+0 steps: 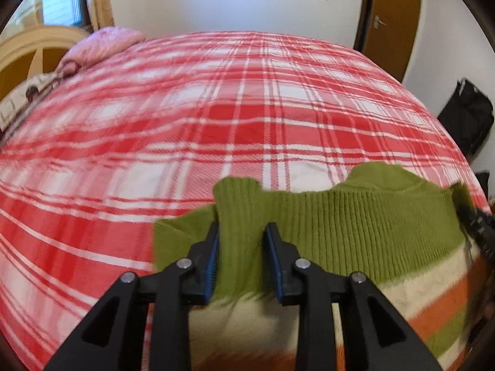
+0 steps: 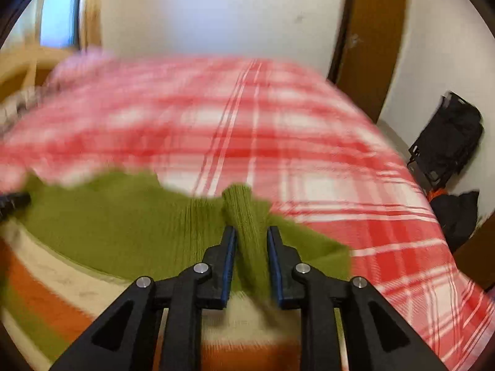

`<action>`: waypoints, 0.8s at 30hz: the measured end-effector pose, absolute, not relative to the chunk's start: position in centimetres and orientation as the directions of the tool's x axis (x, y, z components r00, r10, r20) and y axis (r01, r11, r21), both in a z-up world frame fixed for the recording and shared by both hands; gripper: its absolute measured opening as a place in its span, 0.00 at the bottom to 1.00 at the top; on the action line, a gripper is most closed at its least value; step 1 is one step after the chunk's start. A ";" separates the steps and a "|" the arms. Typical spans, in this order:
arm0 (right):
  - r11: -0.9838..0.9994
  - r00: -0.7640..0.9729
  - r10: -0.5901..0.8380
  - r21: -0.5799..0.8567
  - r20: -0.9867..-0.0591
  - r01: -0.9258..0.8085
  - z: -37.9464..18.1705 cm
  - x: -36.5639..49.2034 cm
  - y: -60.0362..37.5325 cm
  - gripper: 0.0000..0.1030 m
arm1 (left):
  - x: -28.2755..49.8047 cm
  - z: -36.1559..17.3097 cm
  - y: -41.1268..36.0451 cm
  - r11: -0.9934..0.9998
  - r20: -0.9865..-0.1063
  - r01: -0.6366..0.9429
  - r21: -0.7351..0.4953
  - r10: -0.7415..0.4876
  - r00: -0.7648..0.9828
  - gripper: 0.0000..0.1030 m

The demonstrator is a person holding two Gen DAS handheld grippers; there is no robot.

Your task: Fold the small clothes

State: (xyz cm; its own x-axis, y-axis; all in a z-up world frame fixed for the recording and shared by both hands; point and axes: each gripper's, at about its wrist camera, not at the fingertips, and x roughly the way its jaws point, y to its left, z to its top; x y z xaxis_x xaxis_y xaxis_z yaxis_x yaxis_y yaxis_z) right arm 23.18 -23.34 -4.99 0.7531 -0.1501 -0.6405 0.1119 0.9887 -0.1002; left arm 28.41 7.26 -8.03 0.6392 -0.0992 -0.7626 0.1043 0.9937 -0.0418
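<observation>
Sweater [image 1: 355, 225], striped in green, cream and orange, is laid out on the bed [image 1: 216, 117], near the edge closest to the cameras, on a red-and-white plaid blanket. Its ribbed green band is bunched up at both ends.

In the left wrist view, the left tool [image 1: 241, 241] is seen straddling a ridge of the green rib. Its jaws are parted, and a sliver of space can be made out between the blue pads and the knit, so the fabric looks let go rather than pinched. The other tool is caught as a dark blur at about 3 o'clock in that view, at the sweater's far corner.

In the right wrist view, the right tool [image 2: 251, 242] is set around a narrower raised fold of the same green band, with jaws slightly apart and the fold loose between them. Everything there is smeared with motion blur, so contact can't be fully ruled out.

Only the left view gives a sharp look at the pink pillow [image 1: 102, 43] at 10 o'clock. A brown door [image 2: 371, 40] at 1 o'clock and a black bag [image 2: 445, 136] at 3 o'clock are shown in both.
</observation>
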 end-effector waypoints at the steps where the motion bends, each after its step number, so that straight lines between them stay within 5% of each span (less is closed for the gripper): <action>1: 0.988 0.789 -0.153 -0.069 -0.595 0.140 -3.5 21.2 -23.8 0.22 | 27.6 -7.0 8.0 0.994 -0.740 0.100 -0.049 -0.103 0.665 0.40; 2: 0.986 0.804 -0.161 -0.059 -0.573 0.156 -2.8 20.0 -23.8 0.25 | 26.9 -6.1 8.8 0.995 -0.720 0.086 -0.058 -0.101 0.686 0.57; 4: 0.989 0.824 -0.139 -0.043 -0.549 0.138 -1.8 17.0 -23.0 0.25 | 24.9 -4.4 10.7 0.996 -0.690 0.048 -0.079 -0.089 0.719 0.69; 10: 1.000 0.755 0.021 0.018 -0.655 -0.012 -4.8 10.8 -18.1 0.25 | 18.3 -4.0 11.3 0.996 -0.680 0.051 -0.068 -0.083 0.729 0.69; 17: 0.999 0.691 0.019 -0.006 -0.722 -0.033 -9.1 7.4 -16.0 0.25 | 13.9 -8.1 6.9 0.992 -0.743 0.122 0.004 -0.078 0.664 0.69; 24: 1.000 0.717 0.016 -0.005 -0.697 -0.028 -10.0 4.2 -16.0 0.27 | 11.8 -10.6 6.9 0.993 -0.758 0.113 0.021 -0.057 0.649 0.69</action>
State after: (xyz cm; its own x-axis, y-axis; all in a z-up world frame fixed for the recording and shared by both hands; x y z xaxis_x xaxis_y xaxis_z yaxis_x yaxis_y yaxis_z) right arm 4.15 -16.01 -10.01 0.7171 0.0164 -0.6968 -0.0280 0.9996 -0.0053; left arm 11.79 6.88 -10.56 0.6495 -0.0574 -0.7582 0.1129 0.9934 0.0215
